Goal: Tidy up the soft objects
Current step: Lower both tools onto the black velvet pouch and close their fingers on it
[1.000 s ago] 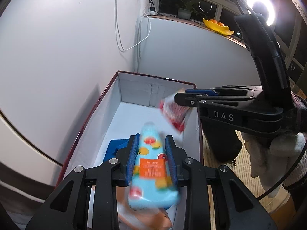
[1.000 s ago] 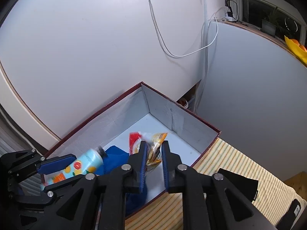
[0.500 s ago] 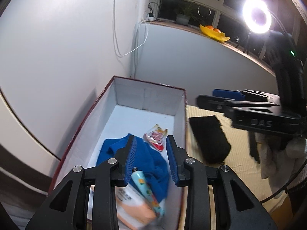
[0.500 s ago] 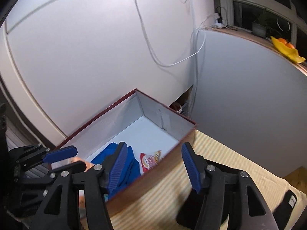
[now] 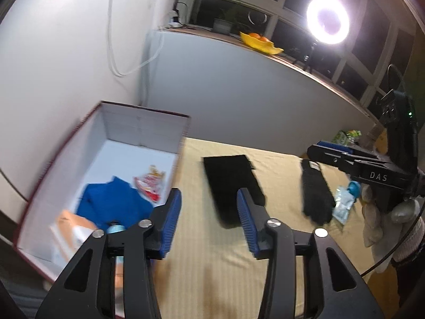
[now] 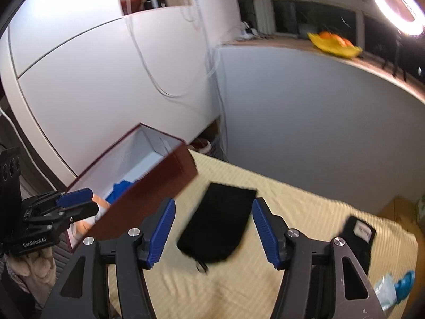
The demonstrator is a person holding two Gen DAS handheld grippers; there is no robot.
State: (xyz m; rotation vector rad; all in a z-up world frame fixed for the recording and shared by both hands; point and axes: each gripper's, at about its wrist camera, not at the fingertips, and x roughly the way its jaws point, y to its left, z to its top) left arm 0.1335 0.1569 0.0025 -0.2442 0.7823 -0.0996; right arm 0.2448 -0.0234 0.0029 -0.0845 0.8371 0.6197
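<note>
Scanning left to right, from box to loose items:
Box (image 5: 148, 133): dark red, white inside, at the left; holds a blue cloth (image 5: 114, 204) and a snack packet (image 5: 148, 186).
Left hand-held gripper (image 5: 209, 220): blue pads apart, empty, over the striped surface (image 5: 207, 273) beside the box.
Black pouch (image 6: 217, 228): lies flat just right of the box, between both grippers' views; long axis runs from near edge toward the far wall.
Handling: likely light, limp, not fragile; pinch a short end or a long edge.
Right hand-held gripper (image 6: 212, 234): pads wide apart, empty, framing the pouch.
Black glove (image 5: 316, 196): farther right, fingers toward the camera.
</note>
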